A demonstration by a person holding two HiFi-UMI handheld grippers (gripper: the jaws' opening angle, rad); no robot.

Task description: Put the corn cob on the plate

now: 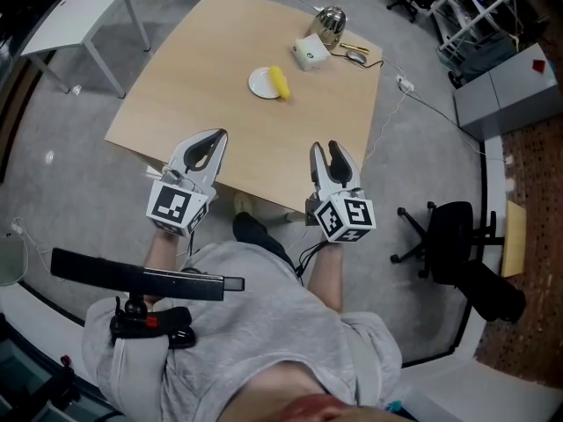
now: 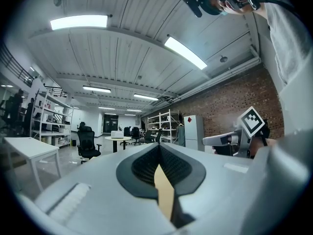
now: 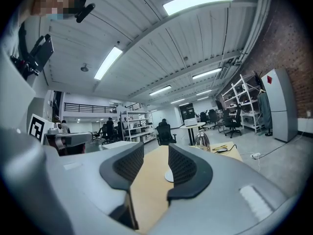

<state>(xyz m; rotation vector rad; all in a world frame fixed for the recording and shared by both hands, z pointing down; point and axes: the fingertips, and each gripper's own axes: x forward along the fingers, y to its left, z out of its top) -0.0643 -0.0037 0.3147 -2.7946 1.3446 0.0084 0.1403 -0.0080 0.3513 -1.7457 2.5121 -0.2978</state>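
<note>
The yellow corn cob lies on the right part of a small white plate on the far half of the wooden table. Both grippers hover well short of it, over the table's near edge and pointing level. My left gripper has its jaws meeting at the tips, with nothing in them; the left gripper view shows the same. My right gripper stands open and empty. In the right gripper view a sliver of the plate shows between the jaws; the corn is hidden there.
Behind the plate stand a white boxy object and a shiny metal kettle, with small items and a cable beside them. A white table is at the far left, and a black office chair on the right.
</note>
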